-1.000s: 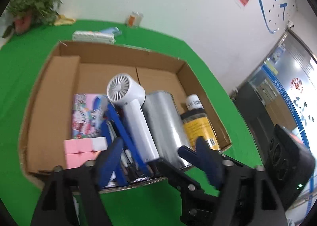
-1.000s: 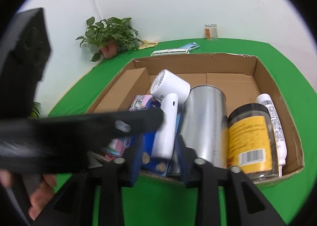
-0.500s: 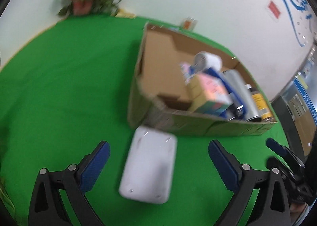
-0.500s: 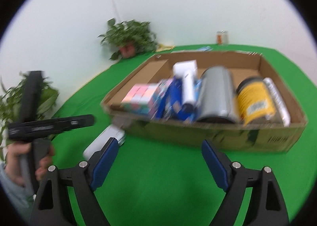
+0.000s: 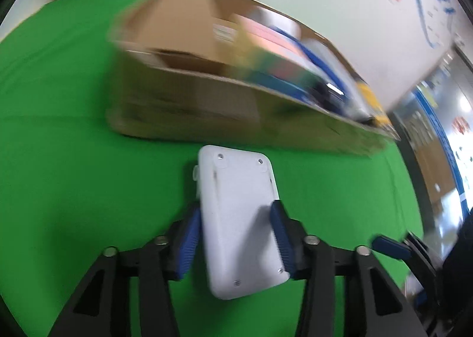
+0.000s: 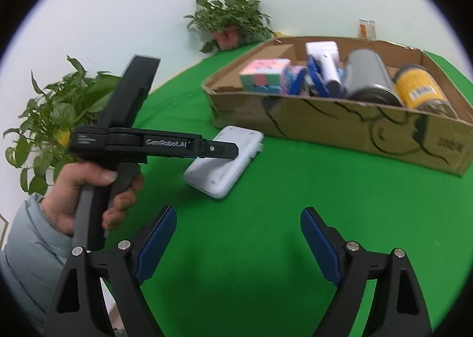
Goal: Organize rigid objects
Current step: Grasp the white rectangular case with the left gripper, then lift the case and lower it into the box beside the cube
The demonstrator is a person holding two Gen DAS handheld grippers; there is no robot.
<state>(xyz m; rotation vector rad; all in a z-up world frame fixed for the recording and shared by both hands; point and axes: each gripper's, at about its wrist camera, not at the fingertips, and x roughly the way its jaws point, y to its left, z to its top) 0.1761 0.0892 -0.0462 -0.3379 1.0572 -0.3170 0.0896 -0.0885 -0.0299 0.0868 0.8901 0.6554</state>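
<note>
A flat white device [image 5: 239,218] lies face down on the green cloth in front of the cardboard box [image 5: 189,106]. My left gripper [image 5: 235,236] is shut on its near half, a blue pad against each long side. In the right wrist view the device [image 6: 227,162] rests on the cloth under the left gripper's fingers [image 6: 218,150]. My right gripper [image 6: 238,243] is open and empty above bare cloth. The box [image 6: 340,124] holds a pastel cube [image 6: 263,75], a white hair dryer [image 6: 325,61], a silver can [image 6: 369,78] and a yellow-label jar [image 6: 422,91].
Potted plants stand at the far table edge [image 6: 230,22] and at the left [image 6: 53,118]. A small jar [image 6: 366,27] stands behind the box. The person's hand [image 6: 91,189] holds the left gripper handle. Green cloth [image 6: 266,195] covers the table.
Both grippers pulled back out of the box. My left gripper swung down to the white device and closed on its sides. My right gripper opened wide and drew back.
</note>
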